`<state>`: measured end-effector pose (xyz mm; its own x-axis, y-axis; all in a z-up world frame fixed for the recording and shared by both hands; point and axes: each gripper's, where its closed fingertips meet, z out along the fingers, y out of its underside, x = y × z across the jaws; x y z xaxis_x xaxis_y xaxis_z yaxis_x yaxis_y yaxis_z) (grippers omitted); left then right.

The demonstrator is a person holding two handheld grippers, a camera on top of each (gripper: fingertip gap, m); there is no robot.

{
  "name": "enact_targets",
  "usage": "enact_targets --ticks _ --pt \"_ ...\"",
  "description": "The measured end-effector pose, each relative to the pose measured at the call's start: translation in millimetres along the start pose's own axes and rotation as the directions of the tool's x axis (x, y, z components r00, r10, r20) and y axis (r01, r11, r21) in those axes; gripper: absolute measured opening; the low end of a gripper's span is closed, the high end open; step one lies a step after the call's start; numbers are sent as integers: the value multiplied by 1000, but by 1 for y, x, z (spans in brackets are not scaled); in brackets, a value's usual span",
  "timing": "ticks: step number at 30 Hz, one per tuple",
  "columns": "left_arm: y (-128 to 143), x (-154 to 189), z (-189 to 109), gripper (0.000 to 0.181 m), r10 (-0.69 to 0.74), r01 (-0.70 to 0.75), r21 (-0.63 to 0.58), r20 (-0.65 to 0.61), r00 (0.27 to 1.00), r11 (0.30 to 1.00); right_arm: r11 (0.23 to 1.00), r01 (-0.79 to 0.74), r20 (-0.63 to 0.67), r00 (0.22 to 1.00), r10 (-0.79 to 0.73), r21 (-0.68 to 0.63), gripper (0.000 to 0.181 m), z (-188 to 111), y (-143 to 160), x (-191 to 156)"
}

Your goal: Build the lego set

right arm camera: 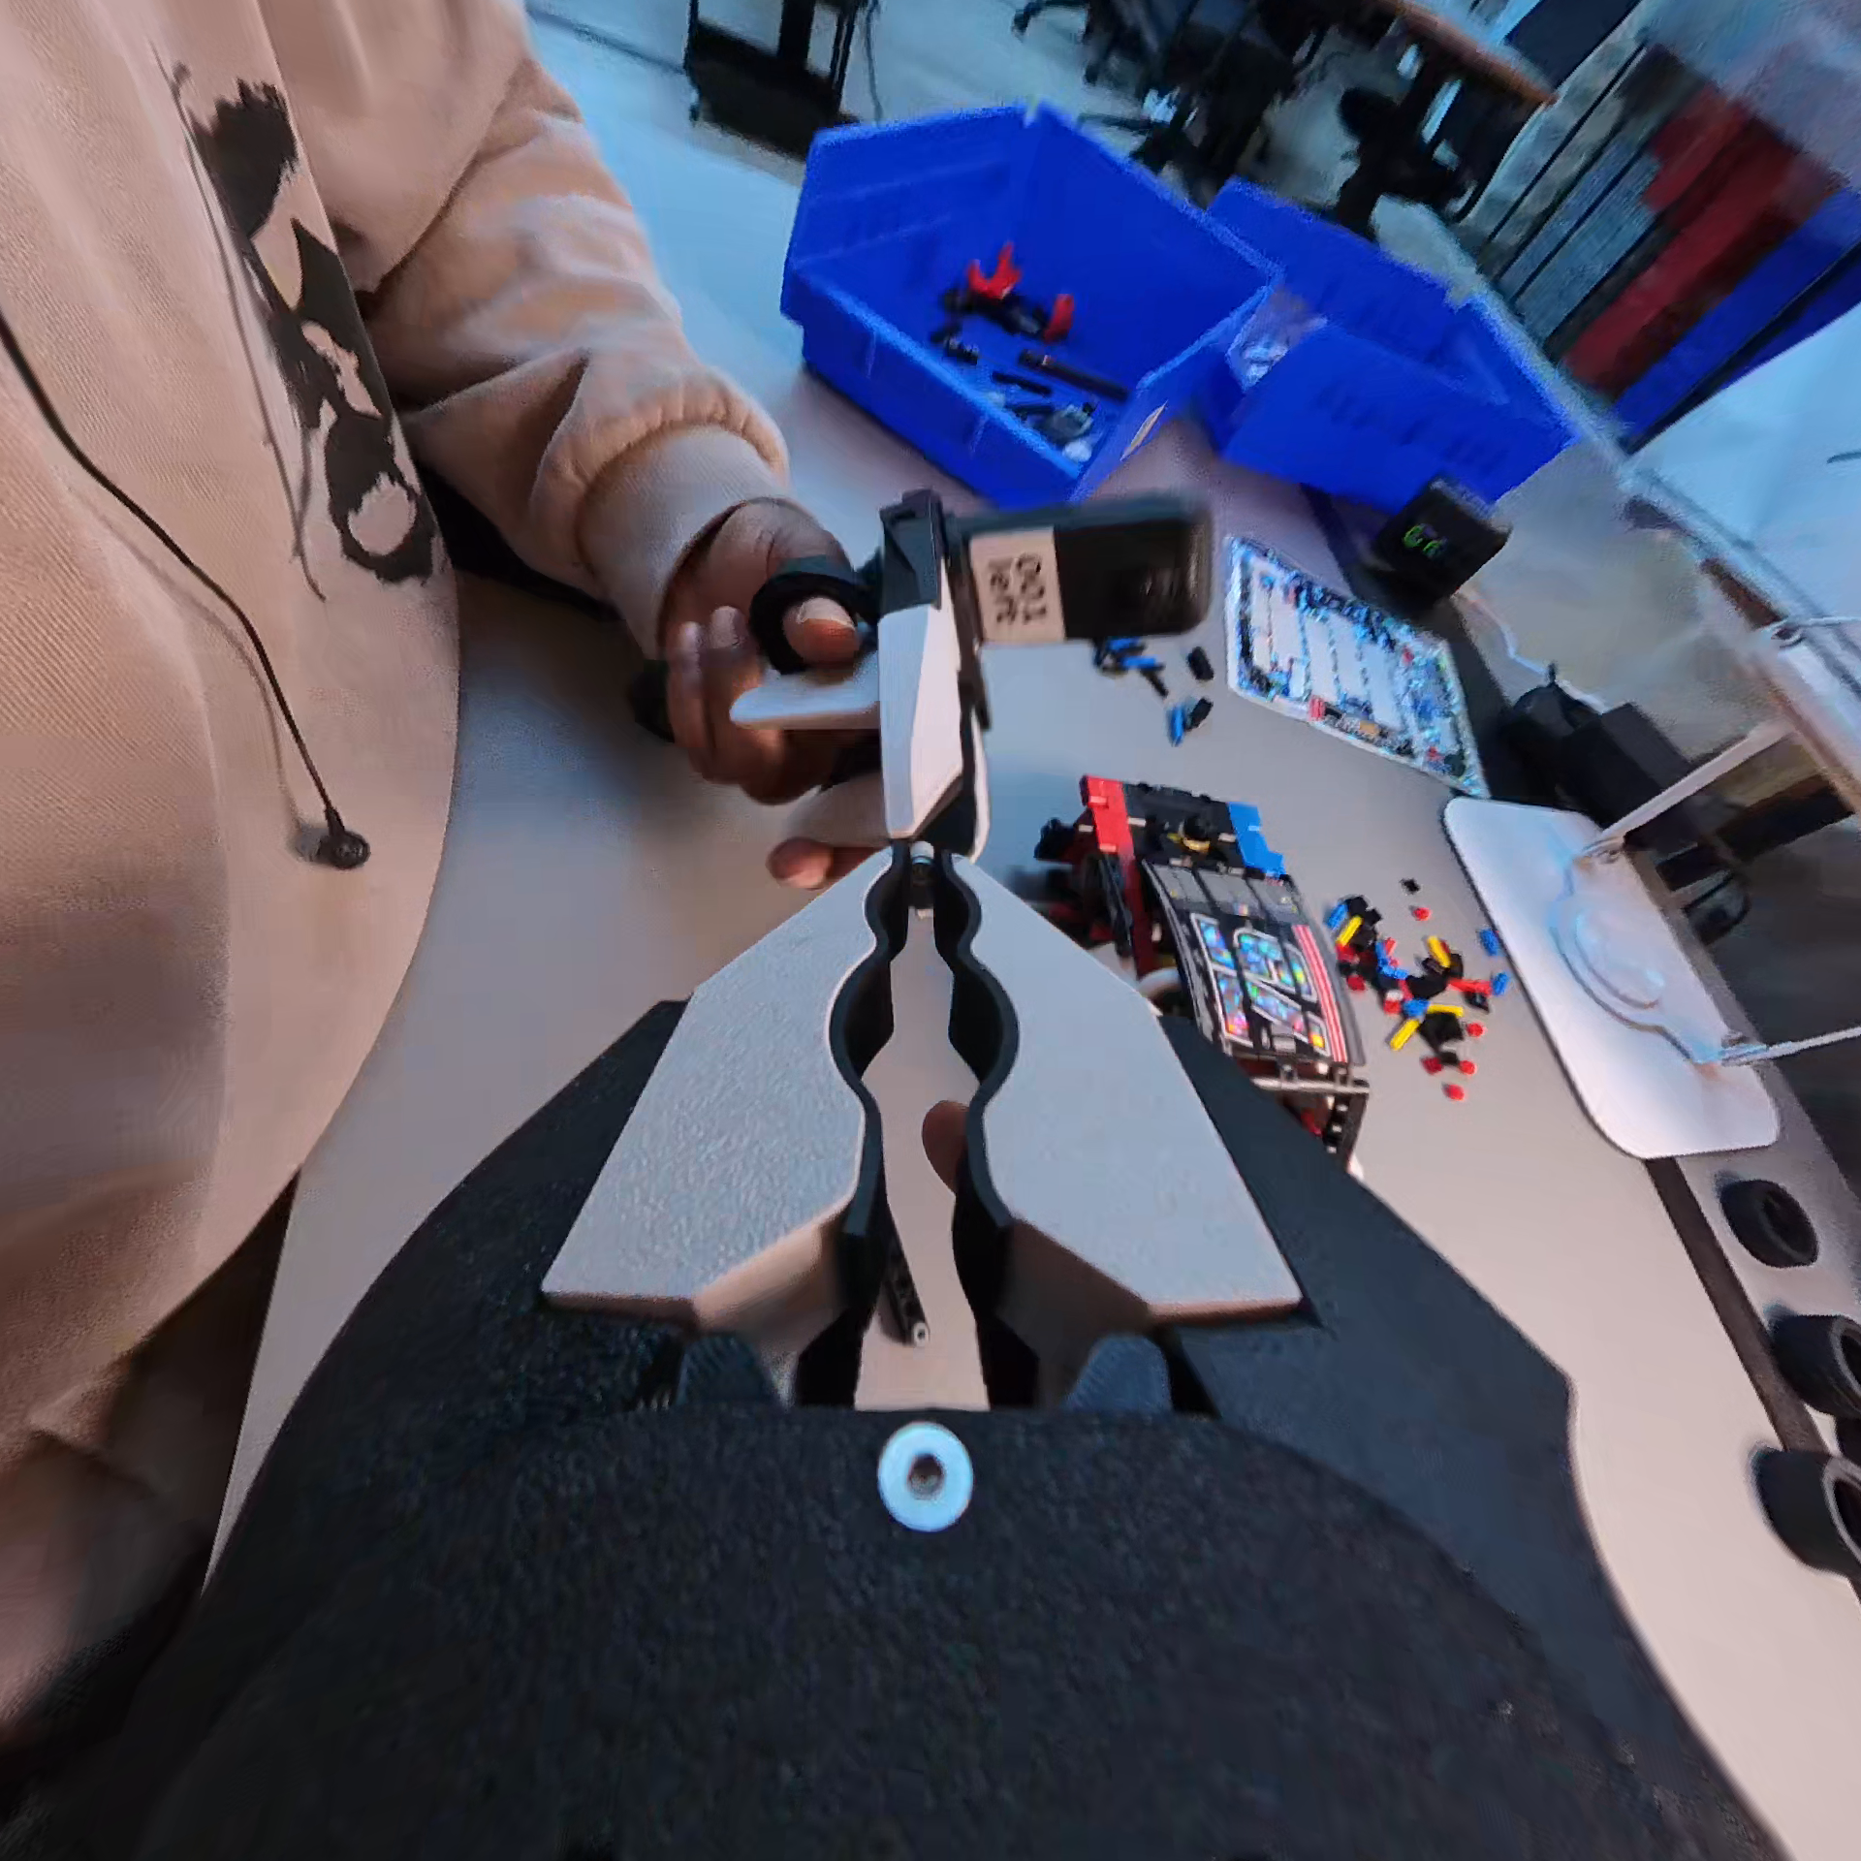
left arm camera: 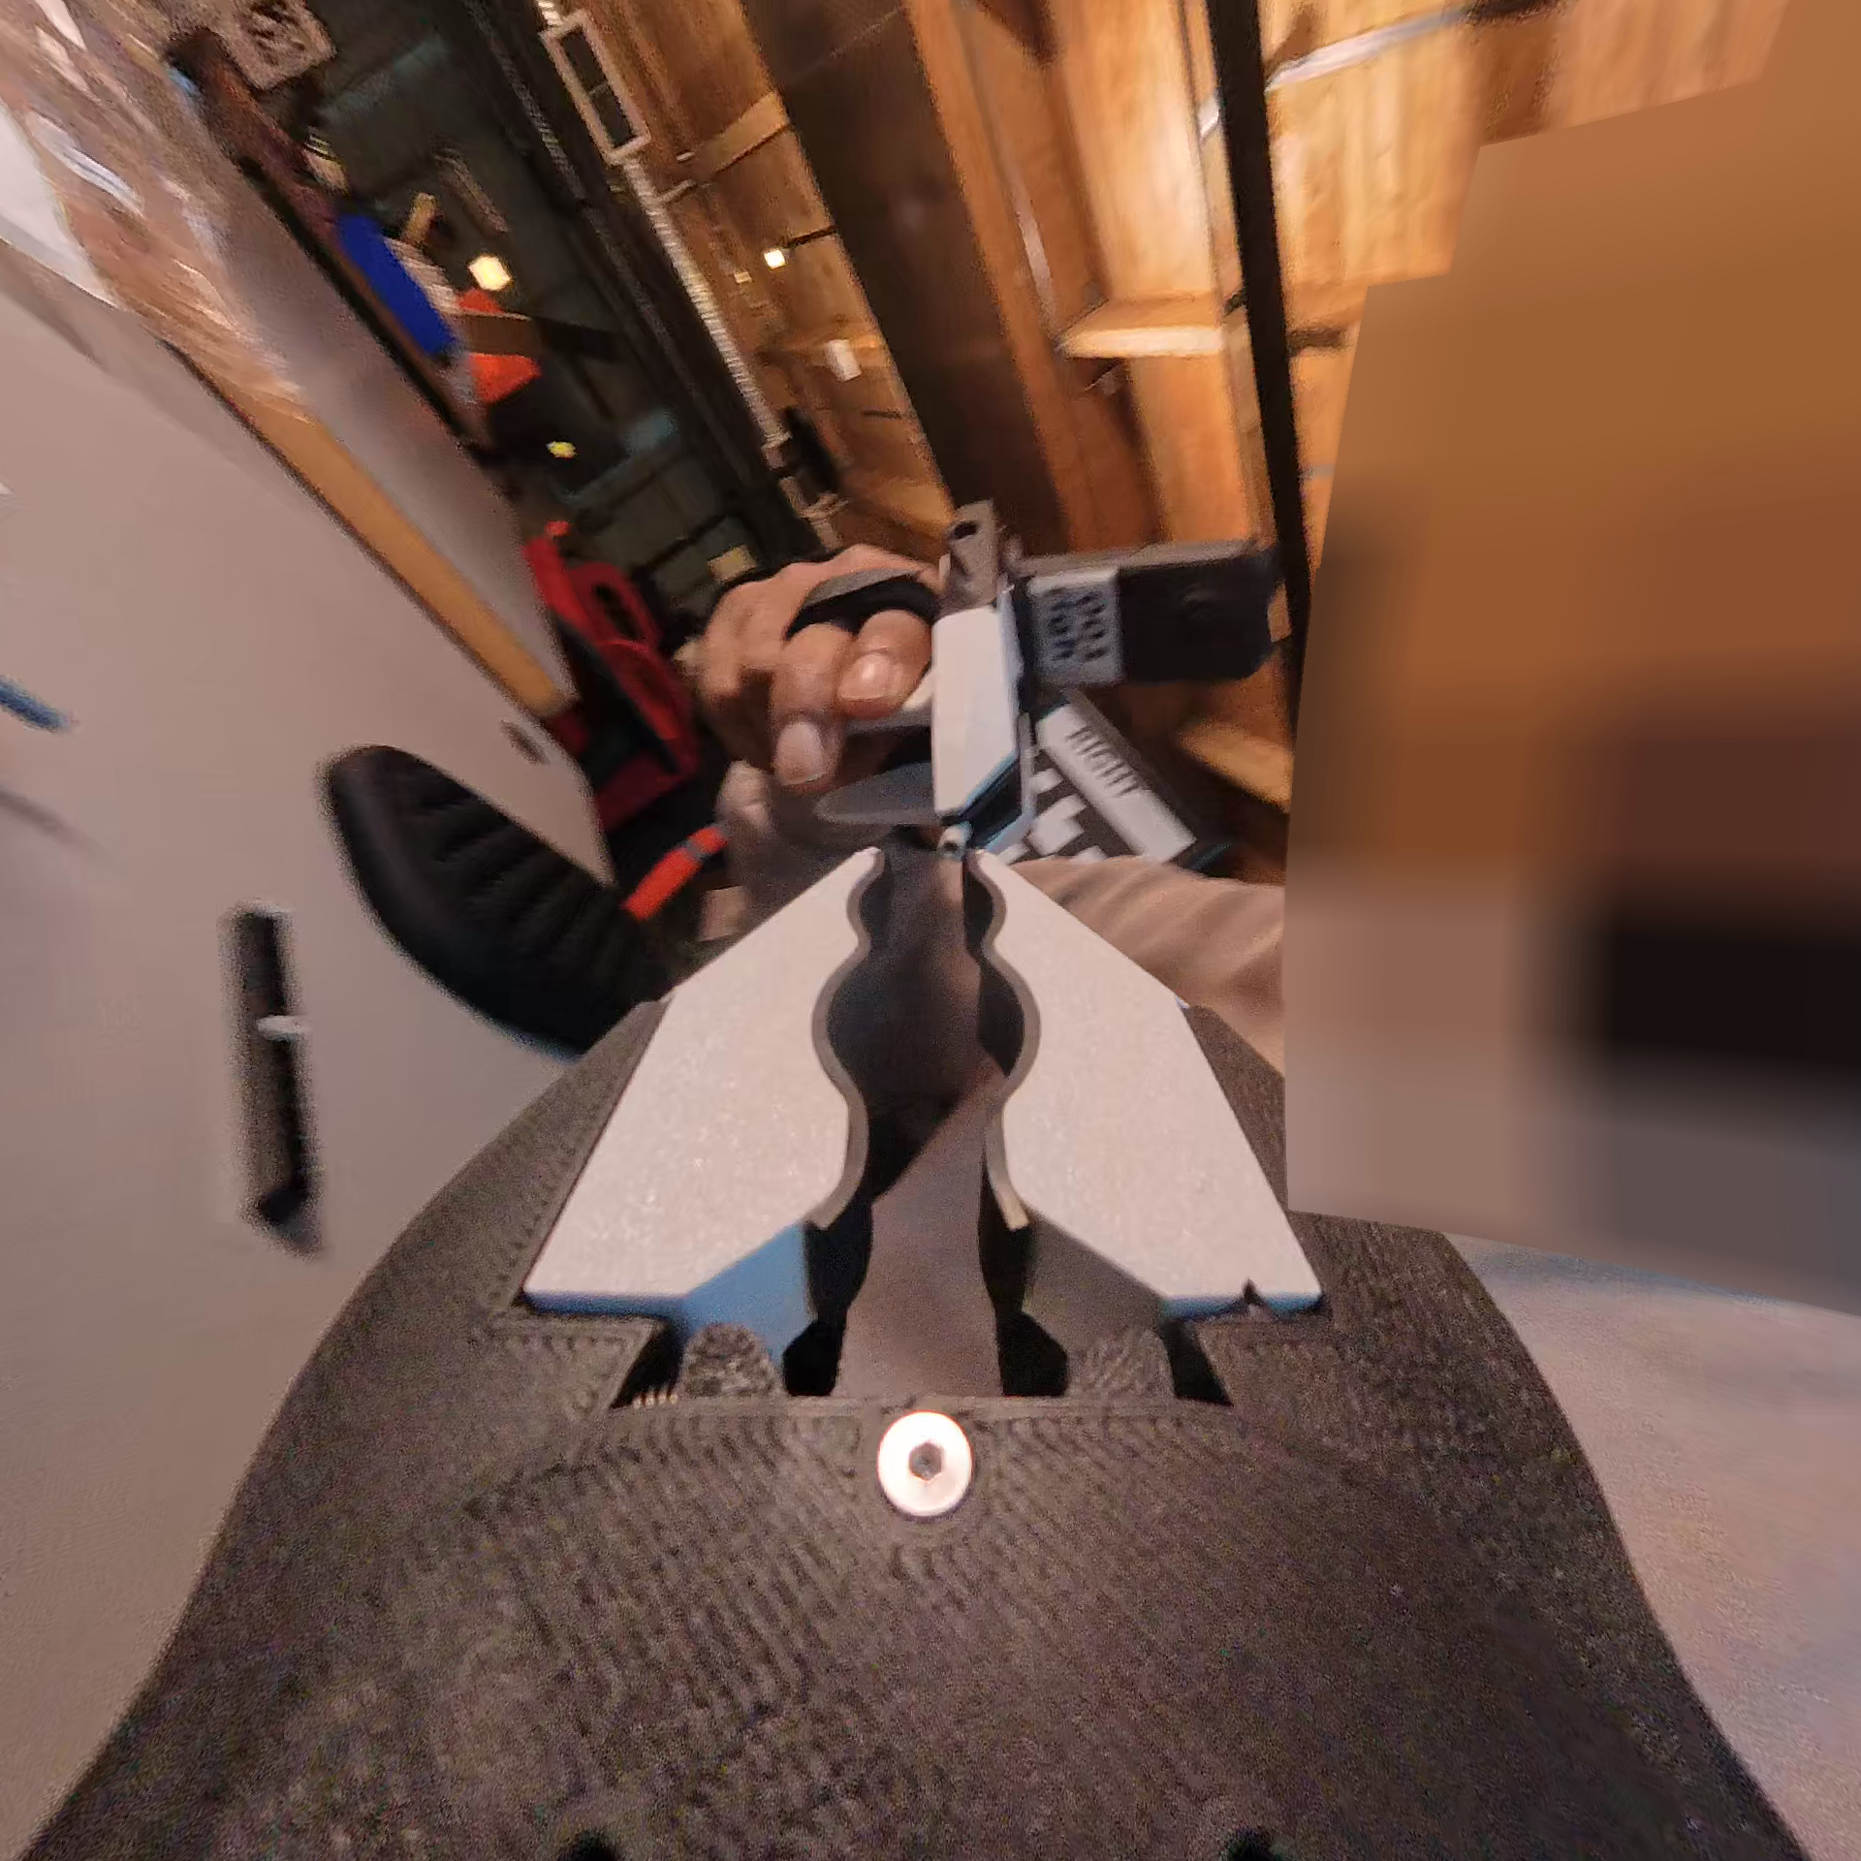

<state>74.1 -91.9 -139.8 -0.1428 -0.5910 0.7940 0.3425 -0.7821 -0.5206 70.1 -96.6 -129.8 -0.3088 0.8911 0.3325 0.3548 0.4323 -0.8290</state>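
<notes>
Above the table and left of the half-built lego car, the left gripper and right gripper both pinch one small grey pin, probably light, stiff and slippery, best held by its ends.

We see a workshop or lab: blue parts bins at the upper middle of a grey table, wooden shelving, office chairs.
</notes>
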Motion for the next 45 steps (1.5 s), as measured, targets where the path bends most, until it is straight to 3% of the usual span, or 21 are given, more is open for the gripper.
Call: enact_targets --ticks 1,3,5,8,11,18,22,34,45 --pt "1 -17 -5 18 135 -126 -74 130 982 989 998 -14 43 999 16 -67 2 -1 7 4" --pt "8 -51 -20 22 439 -341 -313 335 834 886 970 -34 129 989 67 -241 2 -1 28 13" --pt "17 -78 -32 24 653 -419 -528 404 641 739 896 -25 204 971 128 -443 1 4 61 13" --pt "40 -95 -34 26 759 -390 -687 378 530 614 768 -15 256 938 233 -641 1 13 106 0" --pt "46 -105 -33 26 822 -380 -756 356 445 533 706 -35 244 926 290 -707 1 21 123 -13" --pt "58 -116 -27 18 858 -346 -821 299 418 455 641 -130 141 924 355 -757 1 29 140 -17" --pt "57 -119 -27 8 889 -354 -841 280 363 409 627 -154 124 918 377 -764 2 30 142 -19" --pt "57 -121 -25 5 905 -371 -849 252 342 377 568 -156 90 920 381 -808 1 33 144 -18" --pt "57 -122 -25 5 920 -379 -858 233 315 347 559 -106 107 936 334 -822 0 35 146 -18"
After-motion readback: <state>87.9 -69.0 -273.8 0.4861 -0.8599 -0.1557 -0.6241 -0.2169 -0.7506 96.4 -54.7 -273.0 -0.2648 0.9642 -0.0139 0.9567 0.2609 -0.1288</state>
